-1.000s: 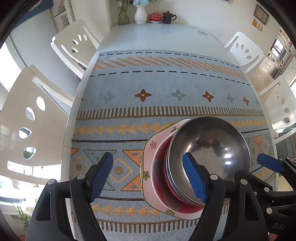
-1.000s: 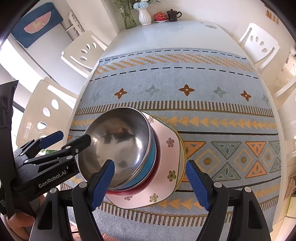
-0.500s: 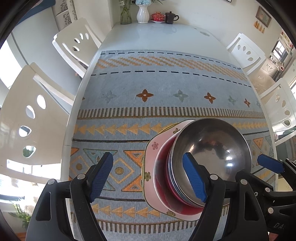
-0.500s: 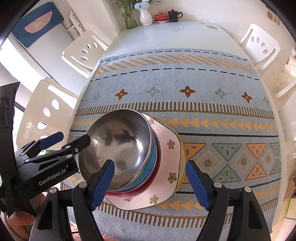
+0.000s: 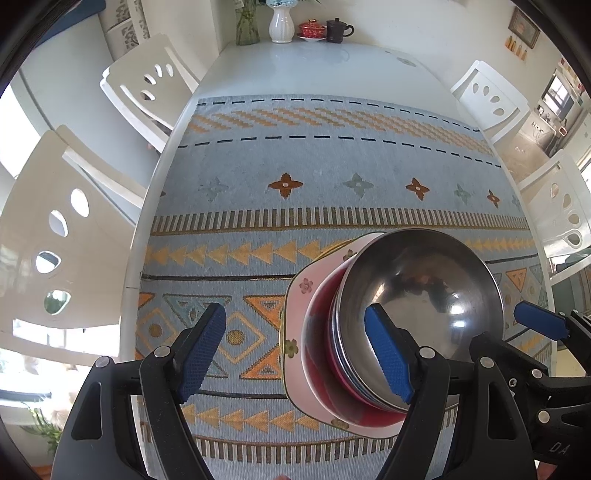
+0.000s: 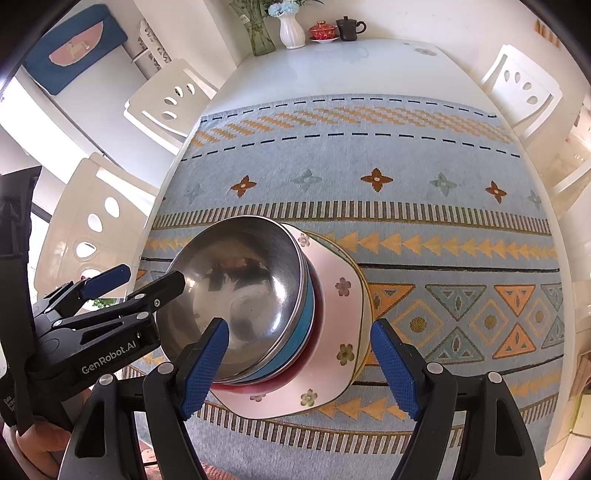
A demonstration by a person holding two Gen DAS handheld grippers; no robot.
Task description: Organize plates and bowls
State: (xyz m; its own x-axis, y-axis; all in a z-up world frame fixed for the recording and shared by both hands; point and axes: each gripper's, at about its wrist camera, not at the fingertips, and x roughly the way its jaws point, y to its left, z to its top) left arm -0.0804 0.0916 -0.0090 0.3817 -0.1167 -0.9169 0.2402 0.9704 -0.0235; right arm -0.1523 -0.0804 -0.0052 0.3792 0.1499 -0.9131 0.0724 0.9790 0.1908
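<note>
One stack stands on the patterned cloth (image 5: pixel 332 166): a steel bowl (image 5: pixel 436 295) (image 6: pixel 243 288) on top, a blue bowl (image 6: pixel 304 328) and a red bowl (image 5: pixel 317 325) under it, then a pink flowered plate (image 5: pixel 301 332) (image 6: pixel 343 314) over a yellow-rimmed plate (image 6: pixel 365 295). My left gripper (image 5: pixel 295 354) hovers open over the stack's left edge with nothing between its blue pads. My right gripper (image 6: pixel 300 369) hangs open above the stack's near side, touching nothing. Each gripper shows in the other's view, the right gripper (image 5: pixel 539 325) at the far right and the left gripper (image 6: pixel 140 282) at the left.
The cloth covers most of a white table (image 5: pixel 314 70). A vase (image 5: pixel 280 22), a red lidded cup (image 5: pixel 312 29) and a dark mug (image 5: pixel 338 31) stand at its far end. White chairs (image 5: pixel 147 85) line both long sides. A hand (image 6: pixel 37 443) holds the left gripper.
</note>
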